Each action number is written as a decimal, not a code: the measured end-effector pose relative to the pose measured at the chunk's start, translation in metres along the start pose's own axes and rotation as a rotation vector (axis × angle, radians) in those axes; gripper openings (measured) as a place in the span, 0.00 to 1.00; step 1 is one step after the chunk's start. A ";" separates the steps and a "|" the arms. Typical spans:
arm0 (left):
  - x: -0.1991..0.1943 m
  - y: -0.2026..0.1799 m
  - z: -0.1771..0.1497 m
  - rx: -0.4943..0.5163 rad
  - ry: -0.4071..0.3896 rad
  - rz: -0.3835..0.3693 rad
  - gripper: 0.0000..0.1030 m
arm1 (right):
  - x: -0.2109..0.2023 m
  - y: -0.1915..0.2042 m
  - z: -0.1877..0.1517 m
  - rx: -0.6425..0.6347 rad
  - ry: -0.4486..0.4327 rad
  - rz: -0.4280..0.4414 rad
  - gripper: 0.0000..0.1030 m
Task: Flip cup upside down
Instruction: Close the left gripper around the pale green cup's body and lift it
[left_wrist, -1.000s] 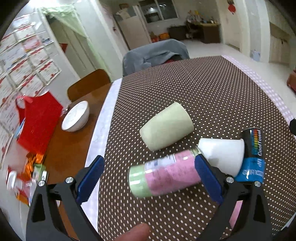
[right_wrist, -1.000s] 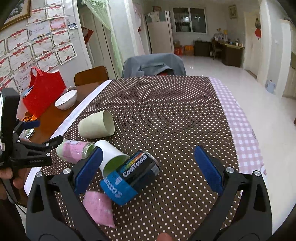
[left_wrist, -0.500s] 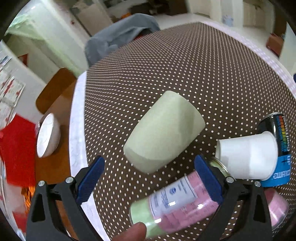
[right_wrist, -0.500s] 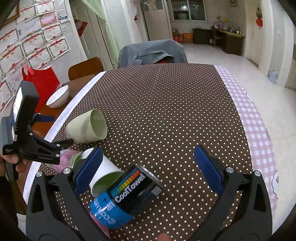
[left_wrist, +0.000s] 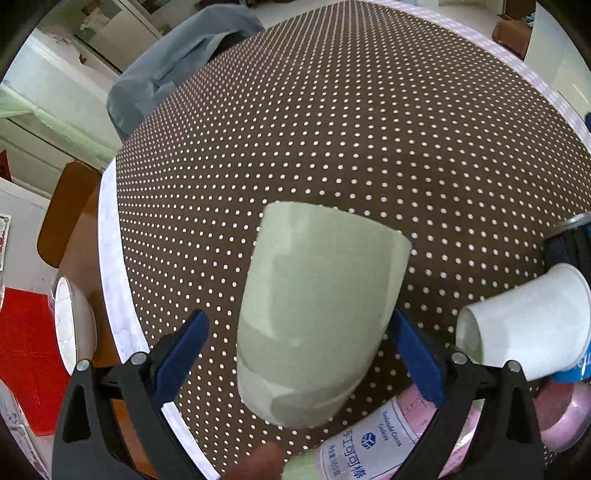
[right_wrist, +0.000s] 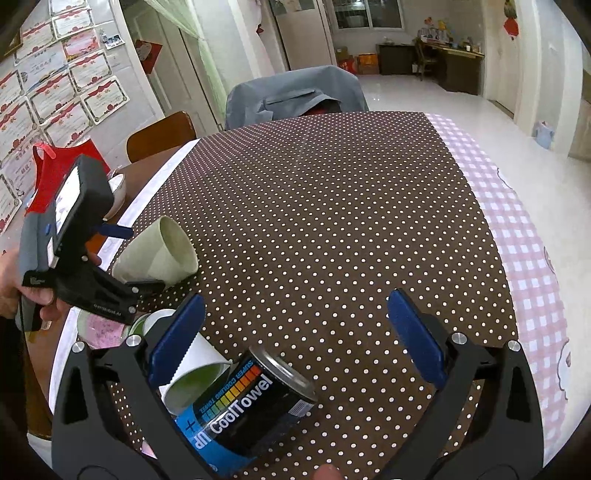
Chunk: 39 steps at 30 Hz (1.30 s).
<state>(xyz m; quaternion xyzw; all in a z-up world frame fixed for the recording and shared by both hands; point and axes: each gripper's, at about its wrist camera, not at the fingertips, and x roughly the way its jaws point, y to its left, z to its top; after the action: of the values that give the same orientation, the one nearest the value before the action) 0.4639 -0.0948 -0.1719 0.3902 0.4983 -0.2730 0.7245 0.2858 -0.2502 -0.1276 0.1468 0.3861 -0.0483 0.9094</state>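
A pale green cup (left_wrist: 317, 310) lies on its side on the brown dotted tablecloth (left_wrist: 369, 129), its base toward the left wrist camera. My left gripper (left_wrist: 303, 347) is open, its blue fingers on either side of the cup's lower body with gaps on both sides. In the right wrist view the same cup (right_wrist: 159, 254) lies at the left with its mouth facing right, and the left gripper (right_wrist: 122, 258) straddles it. My right gripper (right_wrist: 295, 332) is open and empty above the cloth.
A white paper cup (left_wrist: 524, 328), a black and blue CoolTowel can (right_wrist: 251, 406) and a pink and green cookie tube (left_wrist: 373, 439) lie close to the green cup. A white bowl (left_wrist: 70, 332) and a red bag (left_wrist: 22, 354) sit left of the cloth.
My left gripper has moved forward from over the pink tube and now straddles the green cup. My right gripper has shifted slightly and stays open.
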 end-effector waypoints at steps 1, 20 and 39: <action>0.003 0.002 0.003 -0.003 0.006 0.001 0.93 | 0.001 -0.001 0.000 0.003 0.002 0.002 0.94; 0.001 0.048 -0.005 -0.251 -0.007 -0.014 0.74 | -0.017 -0.009 -0.006 0.024 -0.021 0.006 0.94; -0.167 -0.052 -0.089 -0.323 -0.249 0.033 0.74 | -0.117 -0.026 -0.048 0.052 -0.146 0.040 0.94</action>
<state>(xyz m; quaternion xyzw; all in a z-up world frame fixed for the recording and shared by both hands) 0.3191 -0.0478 -0.0491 0.2401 0.4357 -0.2236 0.8382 0.1661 -0.2634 -0.0810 0.1742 0.3142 -0.0509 0.9318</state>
